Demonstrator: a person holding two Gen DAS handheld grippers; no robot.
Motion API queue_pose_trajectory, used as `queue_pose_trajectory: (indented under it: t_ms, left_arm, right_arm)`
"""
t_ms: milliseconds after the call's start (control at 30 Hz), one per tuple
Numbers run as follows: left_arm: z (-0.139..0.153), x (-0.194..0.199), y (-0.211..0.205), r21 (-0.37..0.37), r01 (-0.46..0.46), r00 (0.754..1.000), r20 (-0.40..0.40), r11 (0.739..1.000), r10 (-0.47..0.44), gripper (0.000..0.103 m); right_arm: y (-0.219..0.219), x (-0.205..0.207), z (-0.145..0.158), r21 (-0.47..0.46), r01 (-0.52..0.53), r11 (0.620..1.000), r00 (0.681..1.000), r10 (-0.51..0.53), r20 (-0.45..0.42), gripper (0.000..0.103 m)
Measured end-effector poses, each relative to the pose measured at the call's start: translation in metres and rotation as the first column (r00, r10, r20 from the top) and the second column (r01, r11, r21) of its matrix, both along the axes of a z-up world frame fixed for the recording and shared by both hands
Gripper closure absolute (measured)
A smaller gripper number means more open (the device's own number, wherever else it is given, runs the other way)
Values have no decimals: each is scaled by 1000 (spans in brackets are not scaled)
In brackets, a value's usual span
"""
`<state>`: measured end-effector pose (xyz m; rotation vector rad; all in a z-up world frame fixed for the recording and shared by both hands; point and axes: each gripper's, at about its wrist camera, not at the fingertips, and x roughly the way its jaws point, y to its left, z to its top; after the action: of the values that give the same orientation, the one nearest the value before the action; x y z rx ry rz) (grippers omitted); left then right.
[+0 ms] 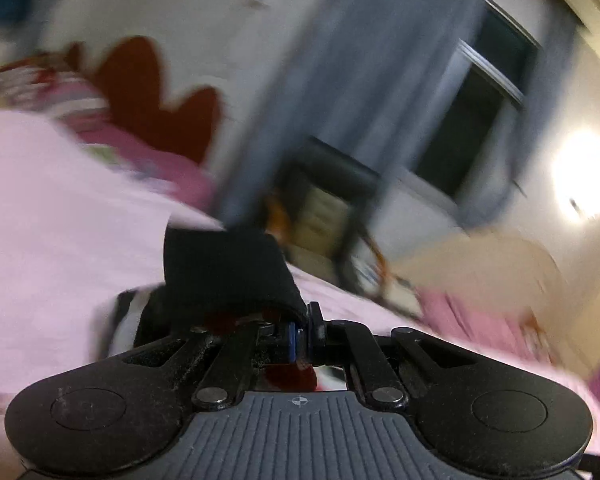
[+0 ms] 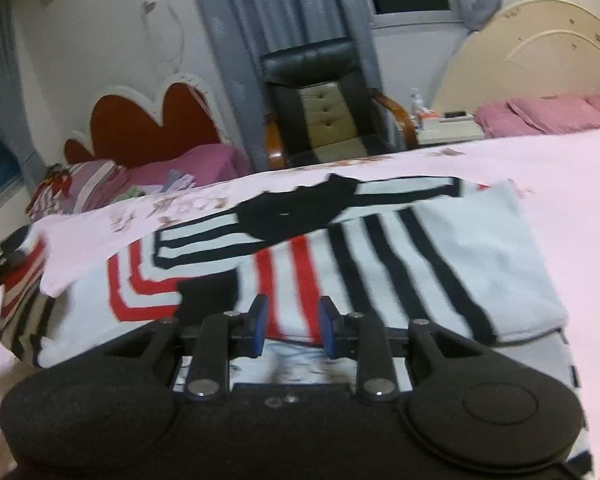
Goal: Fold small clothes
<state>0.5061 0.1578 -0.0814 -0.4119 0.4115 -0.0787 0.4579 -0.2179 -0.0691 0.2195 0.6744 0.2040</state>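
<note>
A small white garment (image 2: 480,264) with black and red stripes and a black patch lies spread on the pink bedsheet (image 2: 572,184) in the right wrist view. My right gripper (image 2: 292,320) hovers low over its near edge, jaws apart, with the red stripes showing between the blue pads and nothing pinched. The left wrist view is heavily blurred. There my left gripper (image 1: 304,332) has its jaws together, and a black fold of the garment (image 1: 224,268) rises from the fingertips and drapes over the left finger, above the pink sheet (image 1: 52,232).
A black office chair (image 2: 324,96) stands past the bed's far edge beside a nightstand (image 2: 448,128). A red scalloped headboard (image 2: 152,120) and a pile of clothes (image 2: 84,192) are at the back left. A cream headboard (image 2: 540,52) and pink pillows (image 2: 548,116) are at the back right.
</note>
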Motion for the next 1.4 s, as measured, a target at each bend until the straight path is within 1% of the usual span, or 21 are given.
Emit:
queue_pose_trajectory:
  t_ms: [100, 200, 300, 367, 400, 433, 467, 500, 600, 633, 667, 733, 833, 900, 967, 1033, 1133, 1233, 1267, 1333, 1400]
  left_arm:
    - [2, 31, -76, 98, 130, 991, -48, 987, -126, 98]
    - [-10, 50, -145, 189, 230, 971, -108, 955, -212, 98]
    - [-25, 67, -190, 216, 306, 944, -195, 927, -266, 98]
    - [-38, 62, -222, 230, 376, 913, -256, 898, -317, 98]
    - [-43, 57, -235, 263, 391, 909, -261, 882, -325, 89]
    - [-47, 45, -242, 298, 391, 914, -238, 871, -329, 74]
    - [-46, 39, -247, 292, 421, 904, -217, 859, -370, 36]
    - [-42, 32, -245, 269, 448, 892, -201, 853, -405, 17]
    - [-28, 2, -235, 289, 413, 911, -144, 864, -387, 19]
    - [-24, -9, -222, 281, 388, 922, -134, 878, -364, 24]
    - [-21, -21, -207, 273, 347, 938, -114, 897, -327, 34]
    - [-18, -43, -173, 302, 256, 966, -110, 918, -234, 36]
    - [-21, -79, -129, 401, 123, 991, -103, 908, -88, 36]
    - [-29, -87, -103, 440, 88, 989, -144, 894, -26, 36]
    - [-36, -88, -86, 441, 83, 981, -193, 894, 4, 36]
    - [-45, -76, -79, 450, 109, 972, -235, 886, 0, 36]
    - [-45, -64, -81, 453, 104, 980, -201, 886, -13, 44]
    - [-43, -49, -84, 453, 70, 988, -157, 889, 3, 48]
    - [-42, -43, -83, 457, 62, 987, -160, 887, 13, 57]
    - [-38, -44, -81, 435, 59, 988, -154, 898, 10, 61]
    - [-41, -38, -86, 447, 69, 987, -161, 892, 5, 64]
  right_arm:
    - [-21, -2, -2, 9, 31, 999, 1000, -31, -1, 76]
    - [-46, -2, -2, 29, 70, 997, 998, -70, -4, 75]
    - [-70, -4, -2, 67, 109, 992, 994, -108, -12, 75]
    - [-84, -5, -5, 94, 129, 987, 992, -127, -23, 71]
    - [-90, -5, -6, 109, 138, 984, 990, -136, -29, 69]
    - [-94, -5, -8, 129, 146, 981, 989, -142, -37, 65]
    - [-98, -3, -10, 156, 150, 976, 989, -144, -45, 61]
    - [-99, -2, -12, 181, 149, 972, 989, -142, -51, 60]
    - [-96, 3, -15, 254, 124, 959, 992, -111, -64, 56]
    - [-93, 6, -16, 282, 110, 953, 993, -94, -71, 56]
    - [-88, 10, -18, 314, 93, 945, 994, -72, -78, 56]
    - [-76, 20, -22, 362, 56, 930, 996, -25, -90, 56]
    - [-50, 37, -27, 384, 2, 923, 993, 44, -110, 56]
    - [-26, 44, -25, 315, -49, 948, 991, 84, -101, 56]
    - [-3, 45, -21, 215, -115, 970, 989, 133, -70, 53]
    - [23, 47, -20, 55, -172, 984, 982, 175, -67, 53]
    - [60, 48, -22, -201, -249, 947, 968, 244, -54, 54]
    - [85, 48, -22, -428, -209, 879, 971, 240, 19, 55]
    - [90, 48, -22, -469, -199, 861, 968, 246, 41, 60]
    - [87, 50, -19, -464, -197, 864, 965, 253, 62, 97]
    - [69, 49, -10, -371, -144, 917, 978, 190, 88, 98]
